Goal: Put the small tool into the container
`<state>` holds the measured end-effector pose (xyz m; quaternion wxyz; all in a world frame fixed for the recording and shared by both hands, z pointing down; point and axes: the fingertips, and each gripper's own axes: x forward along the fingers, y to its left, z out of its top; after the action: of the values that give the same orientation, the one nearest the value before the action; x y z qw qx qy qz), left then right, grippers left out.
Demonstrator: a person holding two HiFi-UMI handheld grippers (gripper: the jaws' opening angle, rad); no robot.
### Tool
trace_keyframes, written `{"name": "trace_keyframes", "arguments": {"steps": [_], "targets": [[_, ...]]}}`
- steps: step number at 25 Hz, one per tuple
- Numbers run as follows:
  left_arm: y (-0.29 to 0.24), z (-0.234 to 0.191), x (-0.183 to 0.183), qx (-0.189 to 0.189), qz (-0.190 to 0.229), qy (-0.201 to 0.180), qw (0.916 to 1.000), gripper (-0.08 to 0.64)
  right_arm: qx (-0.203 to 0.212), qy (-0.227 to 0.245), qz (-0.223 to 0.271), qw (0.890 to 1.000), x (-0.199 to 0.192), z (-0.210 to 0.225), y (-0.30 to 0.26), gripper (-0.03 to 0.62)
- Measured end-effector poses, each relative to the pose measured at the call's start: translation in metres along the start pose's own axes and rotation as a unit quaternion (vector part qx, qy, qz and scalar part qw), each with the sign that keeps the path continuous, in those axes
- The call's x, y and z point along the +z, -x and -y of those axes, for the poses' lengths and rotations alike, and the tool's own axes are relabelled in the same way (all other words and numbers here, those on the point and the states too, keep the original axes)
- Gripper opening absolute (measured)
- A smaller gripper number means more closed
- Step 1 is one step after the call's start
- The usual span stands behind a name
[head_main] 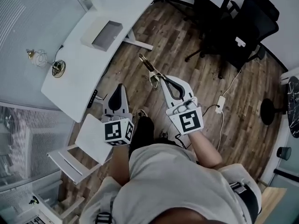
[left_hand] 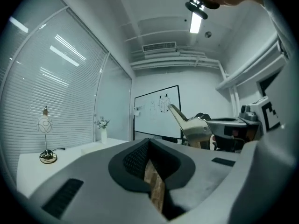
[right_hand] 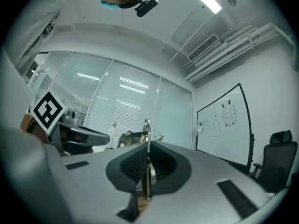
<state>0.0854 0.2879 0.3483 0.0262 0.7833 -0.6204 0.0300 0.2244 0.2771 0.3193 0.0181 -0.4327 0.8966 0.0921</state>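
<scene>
Carrying posture, tool in transit. The right gripper (head_main: pixel 164 81) is clamped on the small metal tool (head_main: pixel 150 69), its jaws pressed flat on the near end, so that the slender brass-tinted shaft projects far and left beyond the tips; in the right gripper view we see the tool (right_hand: pixel 147 134) edge-on as a thin upright strip between the pads, a grip we judge suited to keep it from swinging. The left gripper (head_main: pixel 117 89) has its jaws brought together on nothing; only wooden floor shows through the slot in the left gripper view. We take it to be idle, kept clear of the loaded side. Both grippers are held near the person's waist, side by side and apart, pointing far and slightly upward, above the floor and not over any surface; the right forearm is bent and drawn close to the body. On the white desk (head_main: pixel 84 73) at far left lies a shallow rectangular box (head_main: pixel 106 35), which we judge to be the container; the tool is well apart from it, so the placing is not yet begun.
</scene>
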Motion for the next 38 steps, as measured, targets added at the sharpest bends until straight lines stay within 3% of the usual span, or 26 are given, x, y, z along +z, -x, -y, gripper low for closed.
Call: {"name": "trace_keyframes", "arguments": {"steps": [13,28,38], "targets": [[-0.088,-0.014,-0.006,-0.024,-0.016,0.018,0.9994,0.023,-0.005,-0.003,-0.019,1.0,-0.023,0.049,-0.069,0.025],[-0.227,-0.103,0.011,-0.083,-0.028,0.016,0.996,0.023,-0.047,-0.001,-0.042,0.998,-0.043,0.091,-0.22,0.025],[-0.262,-0.171,0.003,-0.069,-0.029,0.034,0.9966,0.023,-0.019,0.008,-0.055,0.998,-0.061,0.072,-0.293,0.025]]}}
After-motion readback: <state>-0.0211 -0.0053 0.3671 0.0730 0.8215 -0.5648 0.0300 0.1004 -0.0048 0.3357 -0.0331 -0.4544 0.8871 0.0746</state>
